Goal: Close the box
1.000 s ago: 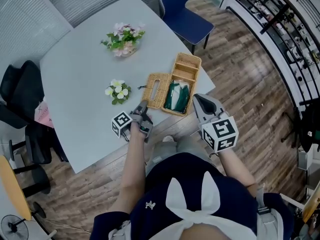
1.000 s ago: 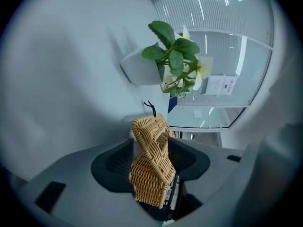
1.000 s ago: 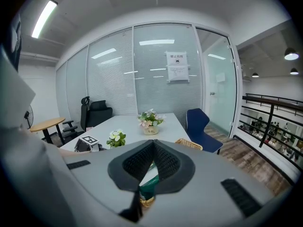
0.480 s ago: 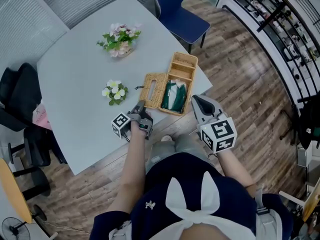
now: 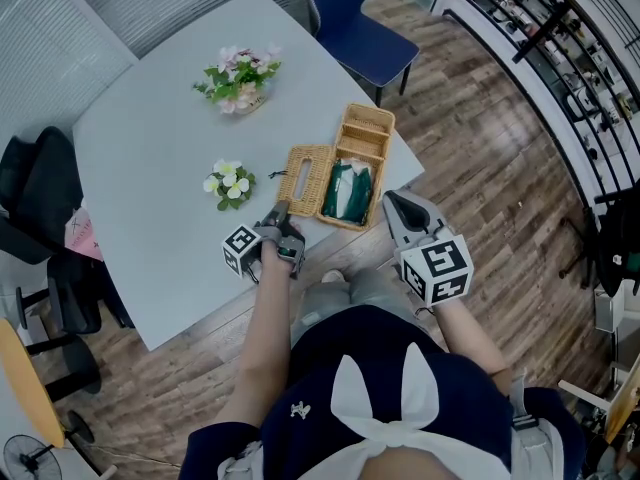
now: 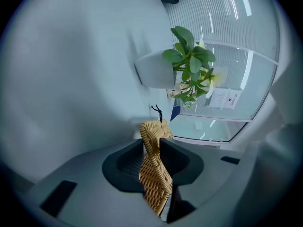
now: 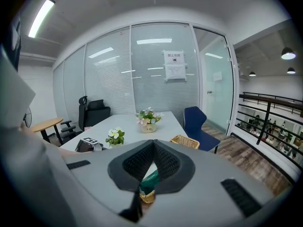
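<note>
While the wicker box (image 5: 364, 158) sits open at the pale table's (image 5: 150, 158) near right corner, green cloth (image 5: 352, 190) inside, its lid (image 5: 310, 178) lies flat against its left side. My left gripper's (image 5: 282, 214) jaws have just been closing and now pinch the lid's near edge. My right gripper (image 5: 392, 200) hangs past the table edge, jaws together, empty. A white-flowered plant (image 5: 232, 182) and a pink bouquet (image 5: 240, 76) stand farther back; a blue chair (image 5: 355, 28) and wood floor (image 5: 500, 168) lie beyond. A second ago the lid stood loose between wide jaws.
</note>
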`<control>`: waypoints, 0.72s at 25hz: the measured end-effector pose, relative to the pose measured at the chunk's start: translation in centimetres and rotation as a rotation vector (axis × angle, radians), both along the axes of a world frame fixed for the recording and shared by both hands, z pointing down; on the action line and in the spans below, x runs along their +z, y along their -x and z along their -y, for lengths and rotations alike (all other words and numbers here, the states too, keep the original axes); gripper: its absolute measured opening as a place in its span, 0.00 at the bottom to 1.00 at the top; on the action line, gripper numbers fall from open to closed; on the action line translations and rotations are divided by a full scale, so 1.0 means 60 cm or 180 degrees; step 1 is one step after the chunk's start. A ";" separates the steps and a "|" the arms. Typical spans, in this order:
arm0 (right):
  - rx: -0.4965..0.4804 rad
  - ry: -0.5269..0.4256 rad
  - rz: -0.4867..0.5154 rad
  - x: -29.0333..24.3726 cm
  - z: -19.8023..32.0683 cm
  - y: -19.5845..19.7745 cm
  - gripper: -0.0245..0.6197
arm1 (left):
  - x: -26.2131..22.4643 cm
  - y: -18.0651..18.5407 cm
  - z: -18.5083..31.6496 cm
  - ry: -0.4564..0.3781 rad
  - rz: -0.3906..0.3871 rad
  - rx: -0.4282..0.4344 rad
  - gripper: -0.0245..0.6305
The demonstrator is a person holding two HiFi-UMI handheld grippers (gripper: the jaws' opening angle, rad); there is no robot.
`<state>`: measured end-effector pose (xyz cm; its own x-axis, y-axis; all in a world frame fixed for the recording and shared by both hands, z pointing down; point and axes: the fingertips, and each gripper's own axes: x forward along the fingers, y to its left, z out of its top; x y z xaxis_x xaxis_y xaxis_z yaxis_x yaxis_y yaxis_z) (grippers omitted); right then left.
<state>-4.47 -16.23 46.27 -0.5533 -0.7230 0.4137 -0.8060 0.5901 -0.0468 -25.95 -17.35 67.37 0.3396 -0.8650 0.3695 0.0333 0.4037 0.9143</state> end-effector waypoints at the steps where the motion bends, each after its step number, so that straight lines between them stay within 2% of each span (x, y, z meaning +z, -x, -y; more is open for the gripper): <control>1: 0.0003 0.0000 0.0000 0.000 0.000 -0.001 0.05 | 0.000 0.000 0.000 0.0004 0.0013 0.0002 0.22; 18: 0.0037 0.0025 0.0032 0.014 -0.002 -0.001 0.05 | -0.027 0.013 -0.001 -0.0093 0.0203 0.0017 0.18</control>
